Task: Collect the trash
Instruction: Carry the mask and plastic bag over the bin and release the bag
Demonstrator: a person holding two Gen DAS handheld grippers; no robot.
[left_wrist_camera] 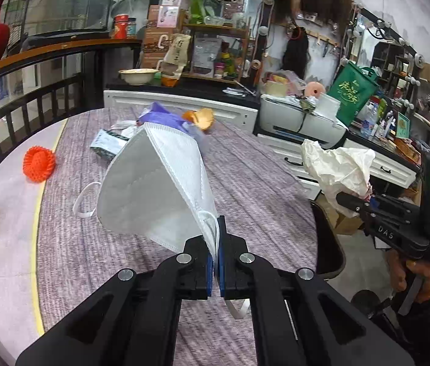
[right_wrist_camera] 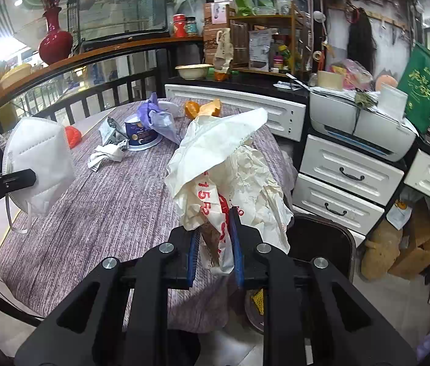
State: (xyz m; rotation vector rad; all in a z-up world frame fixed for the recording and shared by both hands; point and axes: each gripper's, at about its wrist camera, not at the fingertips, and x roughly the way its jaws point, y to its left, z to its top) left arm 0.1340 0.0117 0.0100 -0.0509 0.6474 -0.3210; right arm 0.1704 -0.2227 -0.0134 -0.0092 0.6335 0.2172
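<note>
the left gripper (left_wrist_camera: pixel 215 244) has its jaws pressed fully together on the edge of a white face mask (left_wrist_camera: pixel 153 183), which hangs clear above the table (left_wrist_camera: pixel 260 189). the right gripper (right_wrist_camera: pixel 213 244) has its jaws nearly closed on a crumpled paper wrapper (right_wrist_camera: pixel 224 164) with red print, also lifted off the cloth. a dark bin (right_wrist_camera: pixel 321 244) stands on the floor just beyond the table's near right edge, below and right of the wrapper.

step in hand, as judged: carry both items to the bin and drop them.

- keep both grips firm until each item is over the bin's mouth; the wrapper is bulky and may catch the rim.
- bring the mask across the table's right edge; its loose ear loop (left_wrist_camera: pixel 85 201) could snag.
- release one item at a time.

remaining trash sits near the table's far edge: a cup (right_wrist_camera: pixel 141 135), a purple bag (right_wrist_camera: pixel 157 119), orange peel (right_wrist_camera: pixel 202 108) and a crumpled receipt (right_wrist_camera: pixel 106 155).
</note>
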